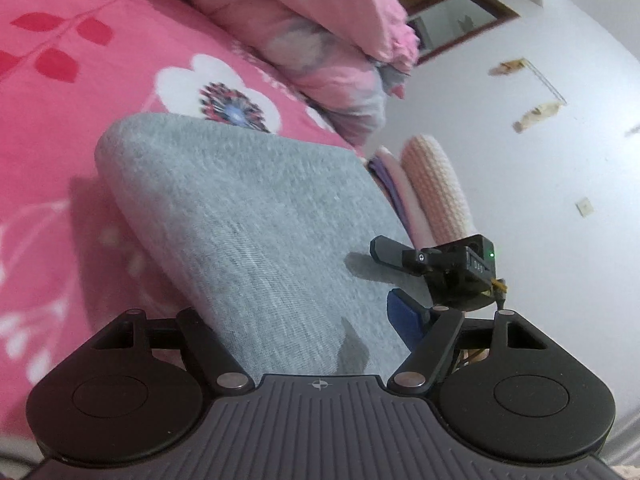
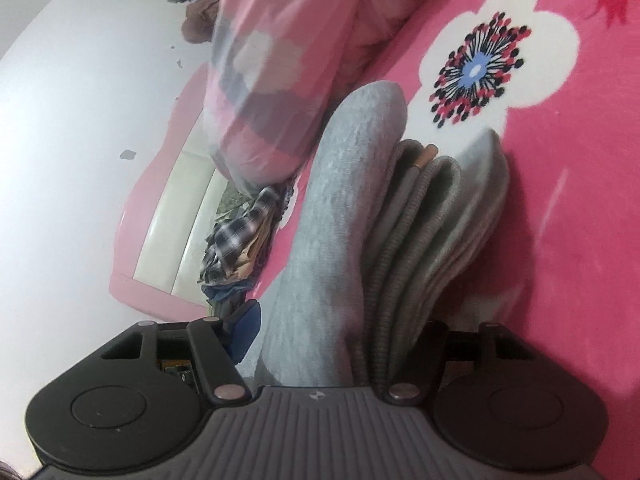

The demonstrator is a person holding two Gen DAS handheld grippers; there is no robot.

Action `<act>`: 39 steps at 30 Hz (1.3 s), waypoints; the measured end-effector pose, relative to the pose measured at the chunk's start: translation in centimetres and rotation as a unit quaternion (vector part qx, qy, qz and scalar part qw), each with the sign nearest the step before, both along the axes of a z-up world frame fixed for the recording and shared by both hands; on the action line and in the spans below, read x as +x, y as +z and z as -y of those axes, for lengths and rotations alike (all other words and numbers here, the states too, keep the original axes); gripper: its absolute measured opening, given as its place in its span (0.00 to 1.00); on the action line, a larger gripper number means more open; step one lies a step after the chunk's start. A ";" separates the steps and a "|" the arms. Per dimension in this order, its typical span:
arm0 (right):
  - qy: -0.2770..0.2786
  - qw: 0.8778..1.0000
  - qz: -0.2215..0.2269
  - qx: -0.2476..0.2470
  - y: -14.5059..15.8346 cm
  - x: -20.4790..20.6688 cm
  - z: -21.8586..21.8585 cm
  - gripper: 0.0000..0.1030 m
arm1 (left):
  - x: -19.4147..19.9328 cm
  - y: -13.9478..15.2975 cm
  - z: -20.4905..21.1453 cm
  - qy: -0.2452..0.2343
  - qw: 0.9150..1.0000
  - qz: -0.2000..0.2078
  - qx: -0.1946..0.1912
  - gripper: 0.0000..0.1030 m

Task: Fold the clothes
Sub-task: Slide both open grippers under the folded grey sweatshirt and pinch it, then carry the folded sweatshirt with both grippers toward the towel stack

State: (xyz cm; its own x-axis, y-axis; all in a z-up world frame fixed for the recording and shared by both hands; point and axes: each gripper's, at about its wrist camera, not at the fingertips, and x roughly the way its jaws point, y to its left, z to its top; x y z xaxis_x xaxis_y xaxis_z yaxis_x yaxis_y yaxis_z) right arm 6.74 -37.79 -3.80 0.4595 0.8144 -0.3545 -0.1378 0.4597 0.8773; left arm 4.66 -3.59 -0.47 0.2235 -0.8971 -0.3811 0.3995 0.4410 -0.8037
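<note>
A folded grey garment (image 1: 248, 216) is held up over the pink flowered bedsheet (image 1: 60, 128). My left gripper (image 1: 304, 332) is shut on its near edge; one blue pad (image 1: 404, 316) shows on the right, the other finger is hidden under the cloth. In the right wrist view the same grey garment (image 2: 340, 208) shows its stacked layers and a drawstring (image 2: 404, 184). My right gripper (image 2: 332, 344) is shut on it, with a blue pad (image 2: 244, 328) at the left. The right gripper also shows in the left wrist view (image 1: 444, 268), at the garment's right edge.
A pink quilt (image 1: 304, 28) is bunched at the head of the bed. Folded pink and purple clothes (image 1: 432, 192) lie past the garment. A pile of plaid clothes (image 2: 236, 240) sits by the pink-and-white headboard (image 2: 172, 216). A white wall (image 1: 540, 180) is behind.
</note>
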 end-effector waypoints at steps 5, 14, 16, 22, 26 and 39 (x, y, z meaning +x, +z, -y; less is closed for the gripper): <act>-0.032 0.999 0.024 0.003 1.8 -7.0 2.2 0.65 | -3.7 2.2 3.0 -0.054 0.998 0.023 -0.009 0.71; -0.173 0.982 0.068 -0.008 6.1 -24.8 12.3 0.65 | -10.5 4.4 16.9 -0.229 0.972 0.037 -0.025 0.71; -0.213 0.974 0.071 -0.023 7.2 -29.0 15.1 0.65 | -11.8 4.3 21.3 -0.268 0.962 0.036 -0.031 0.71; -0.313 0.945 0.058 -0.079 10.1 -37.8 23.7 0.65 | -15.2 3.6 33.7 -0.335 0.941 0.036 -0.034 0.71; -0.347 0.931 0.043 -0.104 10.3 -39.3 29.4 0.65 | -15.8 2.7 39.8 -0.345 0.937 0.047 -0.027 0.70; -0.314 0.934 0.051 -0.165 7.1 -31.2 42.3 0.65 | -12.7 1.9 46.7 -0.316 0.947 0.061 -0.001 0.70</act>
